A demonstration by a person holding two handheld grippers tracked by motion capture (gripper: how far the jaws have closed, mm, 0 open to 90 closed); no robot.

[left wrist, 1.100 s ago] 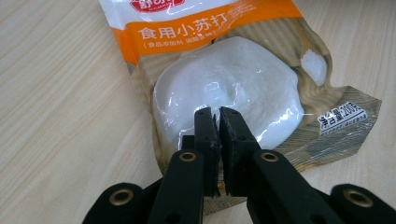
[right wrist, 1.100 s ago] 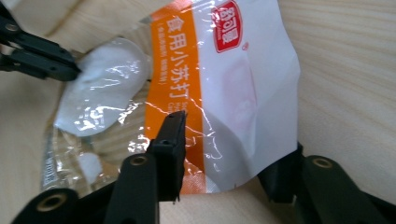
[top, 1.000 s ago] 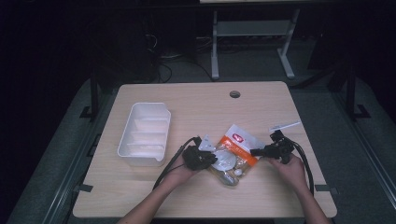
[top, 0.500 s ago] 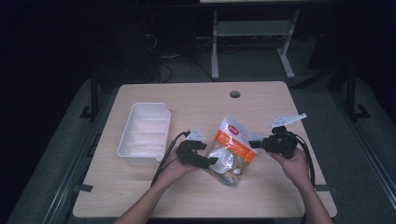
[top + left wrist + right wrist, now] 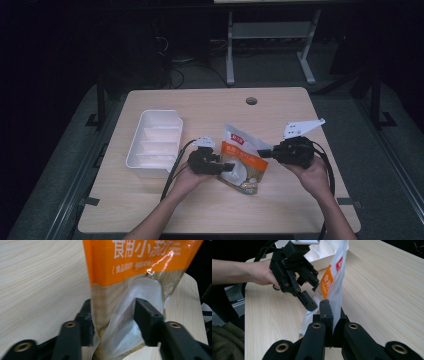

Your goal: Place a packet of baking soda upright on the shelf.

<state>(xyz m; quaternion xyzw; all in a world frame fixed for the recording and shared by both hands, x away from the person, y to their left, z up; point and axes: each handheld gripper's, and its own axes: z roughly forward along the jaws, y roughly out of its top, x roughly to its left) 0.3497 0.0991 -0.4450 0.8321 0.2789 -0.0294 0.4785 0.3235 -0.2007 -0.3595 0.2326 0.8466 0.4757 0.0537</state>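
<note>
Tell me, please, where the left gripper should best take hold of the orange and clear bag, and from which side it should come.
Best the flat side edge of the bag, from the person's left. The bag stands up thin, the right gripper pinches its other edge, and the left gripper, open, already straddles the clear lower part.

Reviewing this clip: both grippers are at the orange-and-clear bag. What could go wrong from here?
1. The right gripper pinches only the bag edge; thin film could slip out or tear if pulled.
2. The left gripper has its jaws open around the bag's clear lower part, not clamped, so the bag may sag or swing from one hold.
3. The tray sits close to the left hand; a wide move could nudge it.
</note>
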